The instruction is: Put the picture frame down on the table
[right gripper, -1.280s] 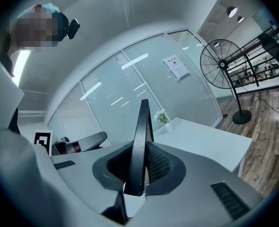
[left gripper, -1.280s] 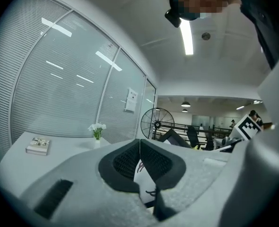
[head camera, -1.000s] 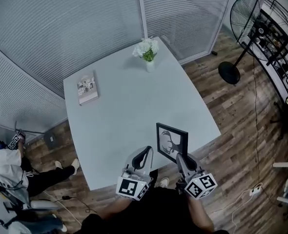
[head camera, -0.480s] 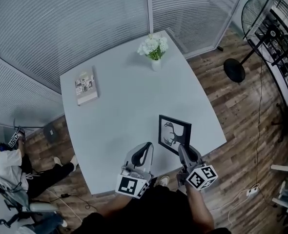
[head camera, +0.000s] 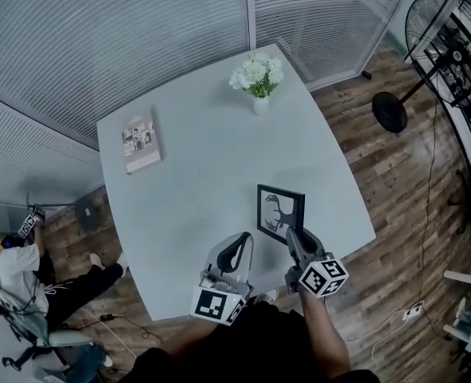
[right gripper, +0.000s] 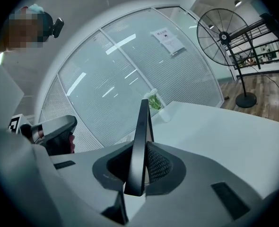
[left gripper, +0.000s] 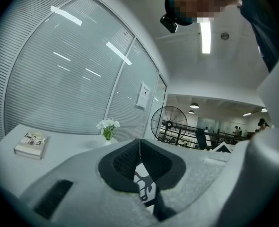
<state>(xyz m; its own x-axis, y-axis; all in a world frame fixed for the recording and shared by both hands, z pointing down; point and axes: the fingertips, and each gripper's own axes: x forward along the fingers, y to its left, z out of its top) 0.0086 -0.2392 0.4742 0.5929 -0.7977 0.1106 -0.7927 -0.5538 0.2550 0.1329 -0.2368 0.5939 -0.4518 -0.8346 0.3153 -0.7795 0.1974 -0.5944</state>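
One table (head camera: pixel 203 158) holds one book (head camera: pixel 140 140) and one flower vase (head camera: pixel 258 76) at its far edge. Near its front edge the right gripper (head camera: pixel 294 238) clamps the single picture frame (head camera: pixel 280 212). The left gripper (head camera: pixel 237 246) has its jaws pressed together, empty.

Slatted blinds (head camera: pixel 140 38) across glass walls, wood-plank floor (head camera: pixel 395 214) — a black pedestal fan (head camera: pixel 431 22) at the right

Layout on the table (head camera: pixel 211 158)
The book (head camera: pixel 140 140) lies upper left, flowers (head camera: pixel 258 74) top centre, picture frame (head camera: pixel 280 214) lower right by the near edge.
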